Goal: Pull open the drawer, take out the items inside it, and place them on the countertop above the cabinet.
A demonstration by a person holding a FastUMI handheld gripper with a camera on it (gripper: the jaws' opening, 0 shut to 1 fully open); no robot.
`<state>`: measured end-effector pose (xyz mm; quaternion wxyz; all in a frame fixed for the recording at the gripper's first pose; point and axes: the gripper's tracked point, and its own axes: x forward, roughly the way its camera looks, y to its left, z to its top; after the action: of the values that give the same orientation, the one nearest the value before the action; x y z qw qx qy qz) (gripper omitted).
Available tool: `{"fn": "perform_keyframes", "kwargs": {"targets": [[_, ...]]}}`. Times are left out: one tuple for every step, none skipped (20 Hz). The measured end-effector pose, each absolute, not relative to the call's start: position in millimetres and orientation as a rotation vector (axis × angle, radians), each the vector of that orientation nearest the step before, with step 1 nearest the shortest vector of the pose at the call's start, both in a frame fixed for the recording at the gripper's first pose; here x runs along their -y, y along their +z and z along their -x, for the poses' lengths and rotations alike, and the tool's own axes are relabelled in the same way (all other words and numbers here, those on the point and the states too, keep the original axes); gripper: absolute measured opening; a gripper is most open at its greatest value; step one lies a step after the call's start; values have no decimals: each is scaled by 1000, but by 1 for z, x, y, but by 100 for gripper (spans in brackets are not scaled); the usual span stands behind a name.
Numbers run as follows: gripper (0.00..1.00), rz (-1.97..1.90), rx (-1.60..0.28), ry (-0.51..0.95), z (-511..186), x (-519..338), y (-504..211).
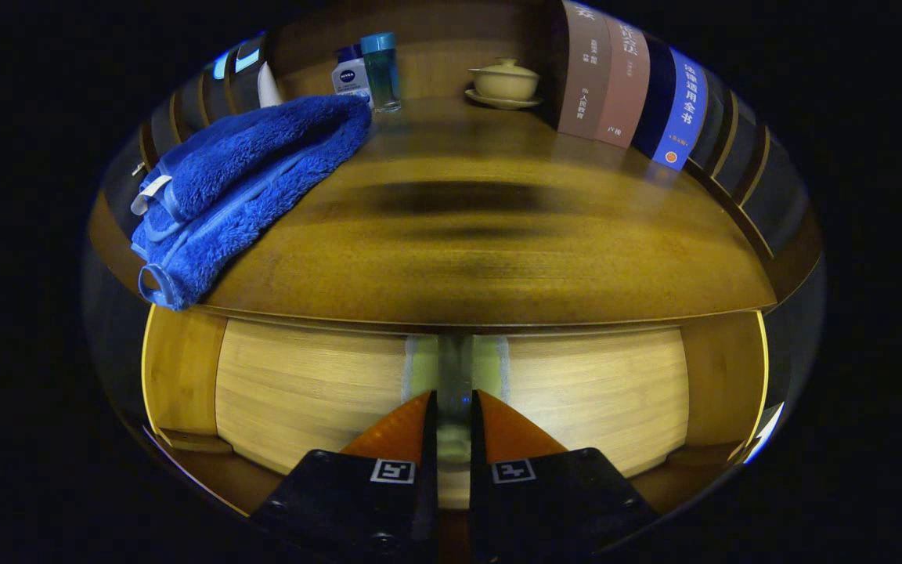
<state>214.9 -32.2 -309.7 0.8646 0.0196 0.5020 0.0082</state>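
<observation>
The wooden countertop (498, 266) is seen stretched wide beyond the fingers, and part of its surface is smeared by blur. Below its front edge, the pale drawer front (310, 384) is faced head-on and is set flush within the darker cabinet frame (181, 368), so the drawer is not yet drawn out and nothing of its contents can be seen.

A thick blue towel (247, 172) is laid folded on the left of the countertop, and one corner is hung over the front edge. A small white tag (149, 194) is sewn to its side, but any print on it is too small to be made out.

A row of books (627, 82) is stood upright at the back right. Printed characters are carried down the brown and blue spines.

The gripper (453, 395) is held up against the middle of the drawer front. Its fingers are drawn almost together, and the upright, translucent handle (455, 360) is pinched between them so that the narrow gap is filled from side to side. A square coded marker (392, 471) is fixed on each finger base.

At the back, a cream lidded cup (504, 78) is set on a saucer (502, 102) just left of the books. Behind the towel, a white bottle (351, 78) with a dark round brand badge is stood beside a clear blue-capped bottle (382, 70).
</observation>
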Motion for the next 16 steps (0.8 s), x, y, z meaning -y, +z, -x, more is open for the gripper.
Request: {"fn": "perform_keyframes", "kwargs": {"targets": [[20,-42,-1056,11,-213,35,-308],[20,-56,-1054,3,-210,36,-304],[20,-76,-1054,4,-208,34,-299],[20,-95,-1056,7,-204,33,-294],[20,-103,-1058,16,-200,32,-288],[20,-108,-1057,21,-196,31,-282],[20,-106,-1056,29,-192,30,-276],[20,-107,-1054,36,-187,29,-270],[20,-110,-1047,49,-182,28,-263],[20,-115,-1033,55,-180,26,-255],[20,-110,-1023,57,-176,26,-248],[20,-111,-1011,61,-173,26,-240],[20,-116,-1003,67,-170,25,-232],[20,-125,-996,72,-168,24,-224],[20,-133,-984,80,-167,23,-213],[20,-137,-968,90,-167,22,-202]]}}
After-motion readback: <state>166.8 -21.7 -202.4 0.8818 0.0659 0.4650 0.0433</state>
